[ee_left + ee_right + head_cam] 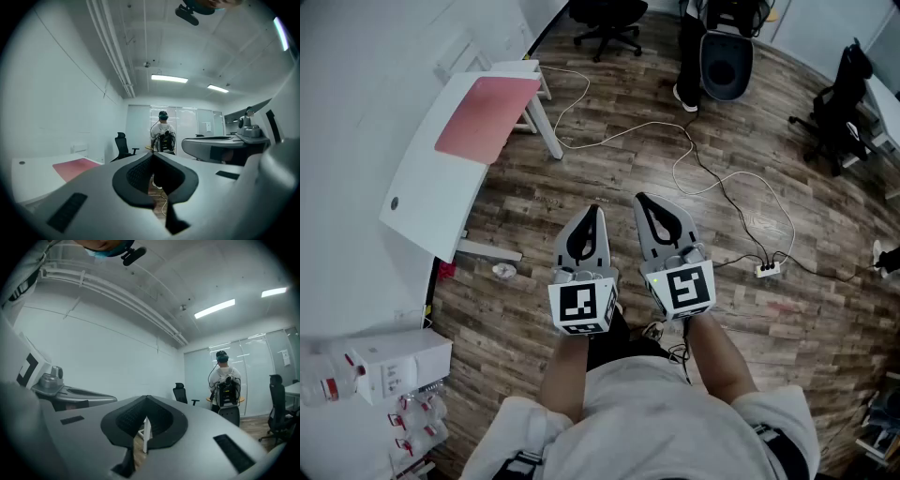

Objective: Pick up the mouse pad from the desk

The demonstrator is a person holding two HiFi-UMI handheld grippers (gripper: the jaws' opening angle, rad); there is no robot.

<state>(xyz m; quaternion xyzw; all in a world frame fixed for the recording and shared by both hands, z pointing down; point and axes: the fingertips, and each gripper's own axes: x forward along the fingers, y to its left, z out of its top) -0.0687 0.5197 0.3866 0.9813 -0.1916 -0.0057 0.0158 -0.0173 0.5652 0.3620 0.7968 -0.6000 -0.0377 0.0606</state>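
Observation:
A pink mouse pad (487,114) lies flat on the far end of a white desk (427,202) at the upper left of the head view; it also shows as a pink patch (75,167) at the left of the left gripper view. My left gripper (594,209) and right gripper (640,198) are held side by side over the wooden floor, level, well short of the desk. Both are shut with nothing between the jaws. From each gripper view I see the other gripper's grey body (220,147) (70,394) beside it.
A person (162,133) with a backpack stands at the far end of the room near black office chairs (607,21). White cables and a power strip (768,269) lie on the floor to the right. White boxes (398,361) sit at the lower left.

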